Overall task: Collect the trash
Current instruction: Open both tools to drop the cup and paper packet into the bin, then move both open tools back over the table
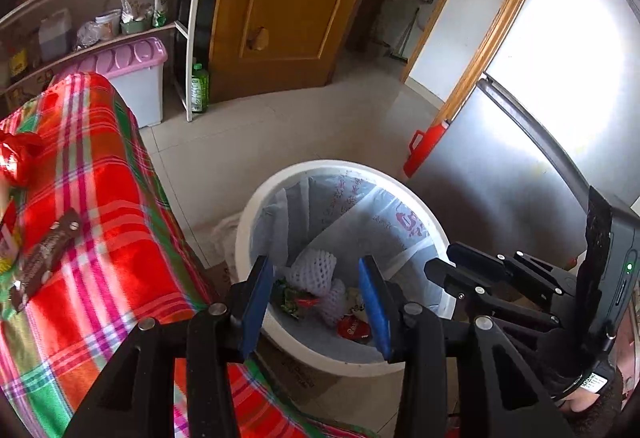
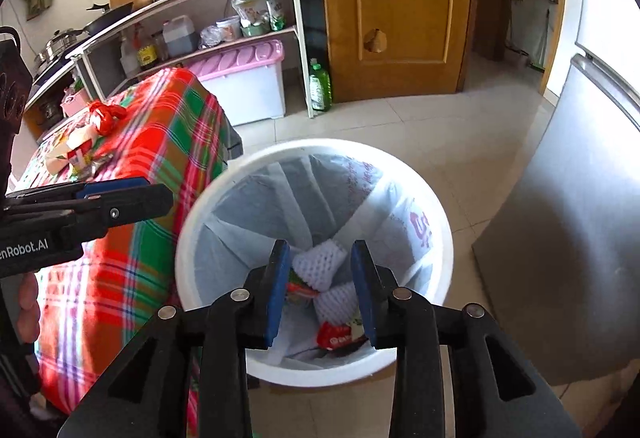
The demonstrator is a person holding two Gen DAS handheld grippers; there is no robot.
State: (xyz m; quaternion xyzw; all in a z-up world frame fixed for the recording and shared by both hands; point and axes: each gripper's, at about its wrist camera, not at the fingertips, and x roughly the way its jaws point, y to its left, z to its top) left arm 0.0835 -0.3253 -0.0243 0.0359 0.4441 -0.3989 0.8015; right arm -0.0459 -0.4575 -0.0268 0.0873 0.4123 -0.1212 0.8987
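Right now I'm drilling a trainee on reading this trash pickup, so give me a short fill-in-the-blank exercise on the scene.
1. The foam fruit nets lie inside the white ____.
2. The brown wrapper lies on the ____ tablecloth.
3. Nothing is between the fingers of the left gripper or the right gripper; both stand ____.
4. The storage box beneath the shelf has a ____ lid.

Missing words: bin; plaid; open; pink

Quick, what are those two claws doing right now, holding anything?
Left gripper: open, holding nothing, above the trash bin.
Right gripper: open, holding nothing, above the same bin.
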